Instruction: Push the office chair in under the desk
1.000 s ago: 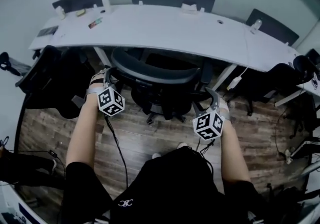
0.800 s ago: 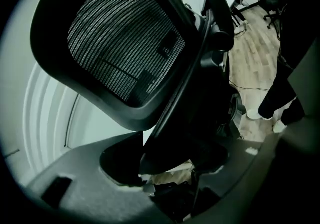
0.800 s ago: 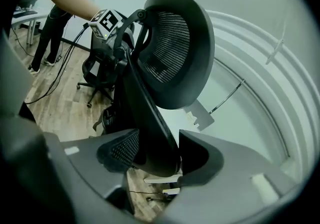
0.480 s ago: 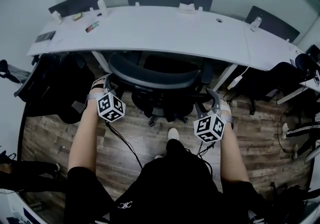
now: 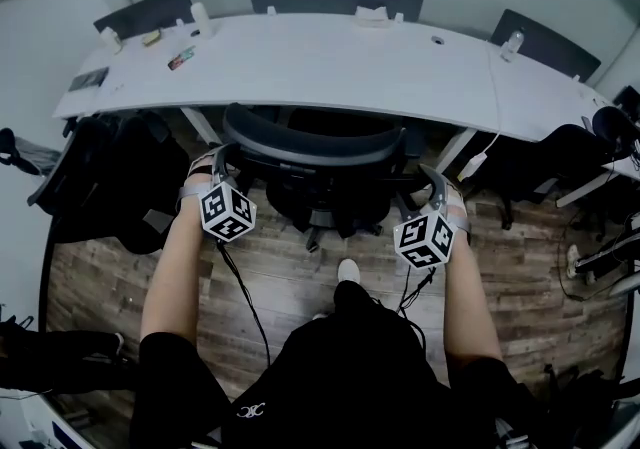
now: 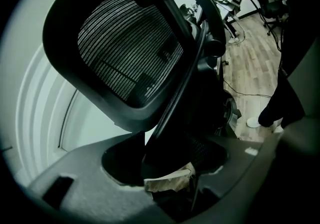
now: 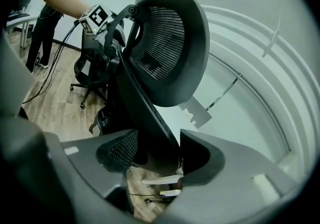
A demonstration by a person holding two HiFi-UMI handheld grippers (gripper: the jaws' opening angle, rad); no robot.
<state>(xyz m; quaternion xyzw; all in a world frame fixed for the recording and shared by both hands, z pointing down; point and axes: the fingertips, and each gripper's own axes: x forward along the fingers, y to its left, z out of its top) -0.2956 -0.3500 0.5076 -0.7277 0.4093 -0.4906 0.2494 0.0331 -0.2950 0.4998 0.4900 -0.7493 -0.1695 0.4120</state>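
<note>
Backrest sides of the black mesh office chair (image 5: 312, 149) are clamped by the left gripper (image 5: 220, 162) and right gripper (image 5: 428, 187); straight ahead lies the near edge of the white desk (image 5: 300, 67).

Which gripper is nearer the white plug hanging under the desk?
Right. The right gripper is close beside the plug; the left gripper is on the chair's far side.
</note>
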